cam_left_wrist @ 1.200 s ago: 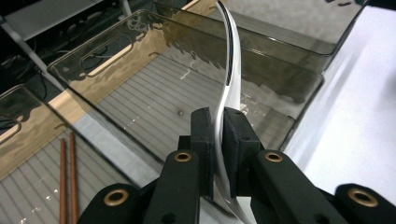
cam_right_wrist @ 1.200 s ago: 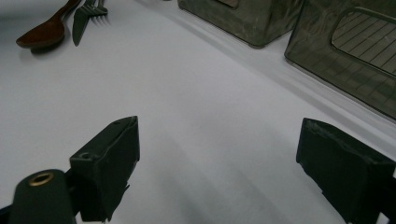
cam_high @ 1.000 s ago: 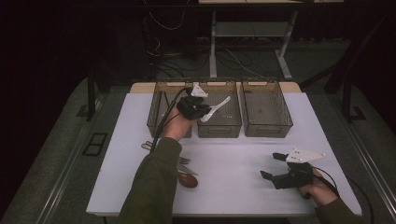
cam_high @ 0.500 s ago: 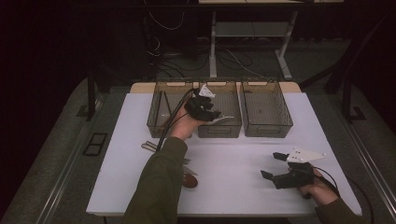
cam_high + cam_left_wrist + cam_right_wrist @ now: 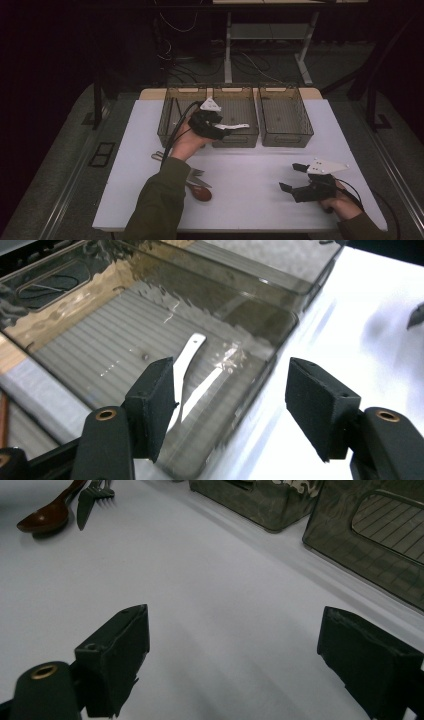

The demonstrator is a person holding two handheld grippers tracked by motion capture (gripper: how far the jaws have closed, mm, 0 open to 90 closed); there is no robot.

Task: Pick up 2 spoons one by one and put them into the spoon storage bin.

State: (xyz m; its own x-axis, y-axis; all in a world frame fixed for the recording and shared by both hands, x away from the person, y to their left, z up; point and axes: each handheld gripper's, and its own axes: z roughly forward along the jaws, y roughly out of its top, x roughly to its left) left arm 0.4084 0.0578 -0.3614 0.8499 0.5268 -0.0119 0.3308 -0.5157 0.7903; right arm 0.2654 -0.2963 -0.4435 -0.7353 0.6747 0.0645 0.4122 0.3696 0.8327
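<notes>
A white plastic knife lies flat on the ribbed floor of the middle bin. The left gripper hovers over that bin's front wall, jaws spread and empty. The right gripper, well apart from the bin, rests on the white table, jaws spread. Dark floor and cables lie beyond the bin.

From above and behind we look forward and down over the whole white bench. Our two tong-mounted cameras sit low and close; all three share the smoky clear plastic bins.
</notes>
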